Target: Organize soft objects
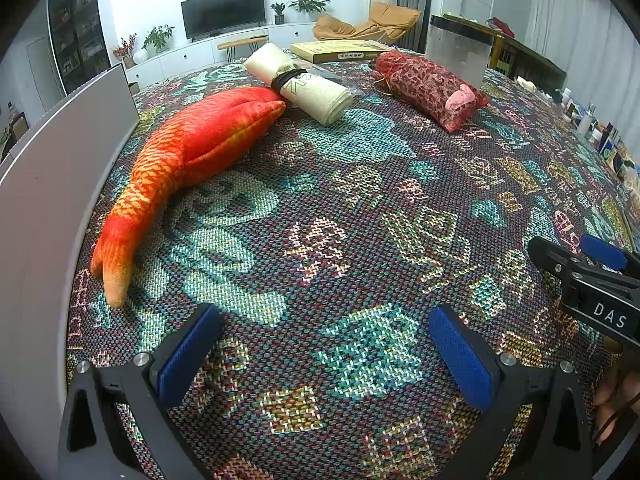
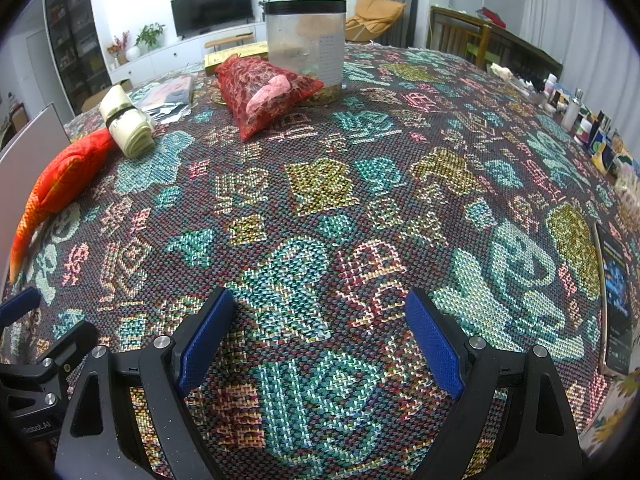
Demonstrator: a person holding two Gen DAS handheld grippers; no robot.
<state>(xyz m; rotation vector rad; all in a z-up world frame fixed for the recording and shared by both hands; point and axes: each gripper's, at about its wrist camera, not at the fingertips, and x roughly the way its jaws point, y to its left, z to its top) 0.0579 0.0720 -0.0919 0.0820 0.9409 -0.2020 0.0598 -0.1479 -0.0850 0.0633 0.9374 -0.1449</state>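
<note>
An orange plush fish (image 1: 188, 160) lies on the patterned tablecloth (image 1: 360, 216) at the left, next to a grey box wall (image 1: 52, 200). A rolled cream cloth tied with a black band (image 1: 298, 82) touches the fish's head. A red mesh pouch with a pink item inside (image 1: 430, 88) lies further right. My left gripper (image 1: 324, 344) is open and empty, low over the cloth, well short of them. My right gripper (image 2: 320, 336) is open and empty. In the right wrist view the fish (image 2: 60, 184), roll (image 2: 128, 124) and pouch (image 2: 268, 88) lie far ahead to the left.
A clear plastic jar with a black lid (image 2: 306, 44) stands behind the pouch. A flat yellow box (image 1: 336, 50) lies at the table's far edge. A dark booklet (image 2: 616, 300) lies at the right. Small bottles (image 2: 576, 112) line the far right edge.
</note>
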